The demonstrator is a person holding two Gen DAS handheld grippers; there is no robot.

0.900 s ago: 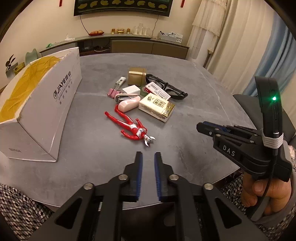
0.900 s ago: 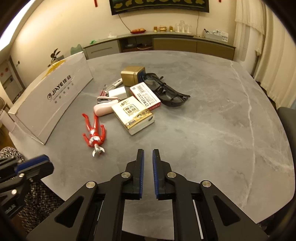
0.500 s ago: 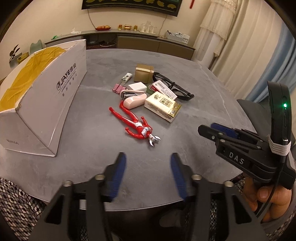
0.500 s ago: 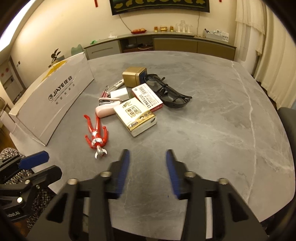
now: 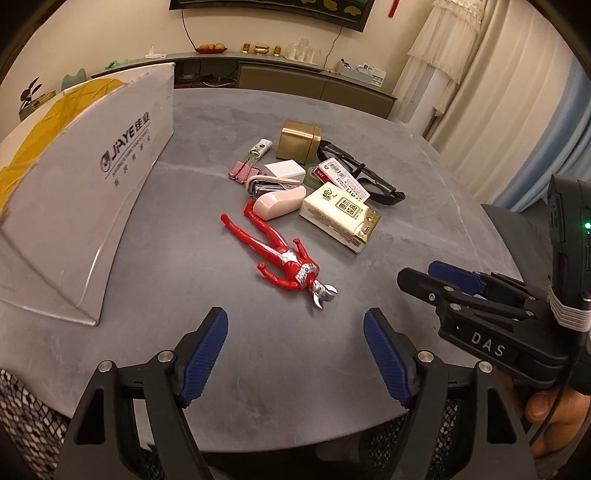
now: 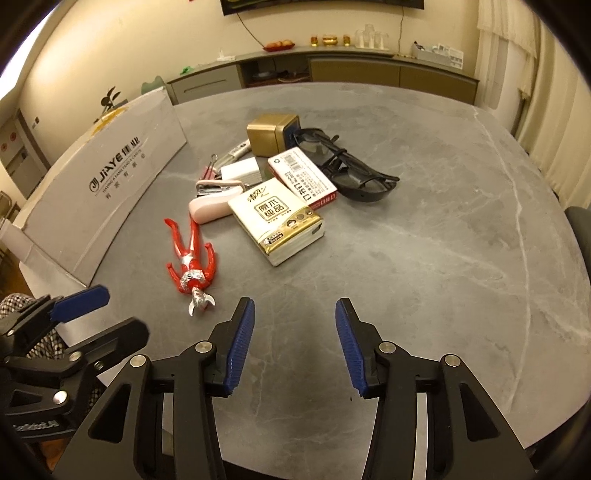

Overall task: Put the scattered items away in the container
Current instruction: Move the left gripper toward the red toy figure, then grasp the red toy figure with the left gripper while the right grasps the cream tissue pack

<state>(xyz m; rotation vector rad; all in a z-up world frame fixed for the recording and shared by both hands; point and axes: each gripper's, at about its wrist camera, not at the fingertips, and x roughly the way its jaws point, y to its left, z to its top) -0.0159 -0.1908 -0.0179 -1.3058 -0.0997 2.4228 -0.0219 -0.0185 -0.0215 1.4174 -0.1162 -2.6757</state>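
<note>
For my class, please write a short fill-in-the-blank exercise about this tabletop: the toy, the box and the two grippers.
1. The red toy figure lies flat on the grey ____.
2. Both the left gripper and the right gripper have their jaws ____.
3. The white cardboard box has a ____ lining.
4. The black glasses lie beside a ____-coloured cube box.

Missing words: table; open; yellow; gold

Round grey marble-look table (image 6: 461, 229). At 12 o'clock, a long low sideboard (image 6: 369, 72) against a cream wall (image 5: 92, 33), bearing a fruit dish (image 6: 279, 45), glassware (image 6: 371, 37) and small ornaments. Dark-framed picture (image 5: 295, 11) above. Cream curtains (image 5: 491, 92) at 2 o'clock. Lighting warm, apparently artificial.
</note>
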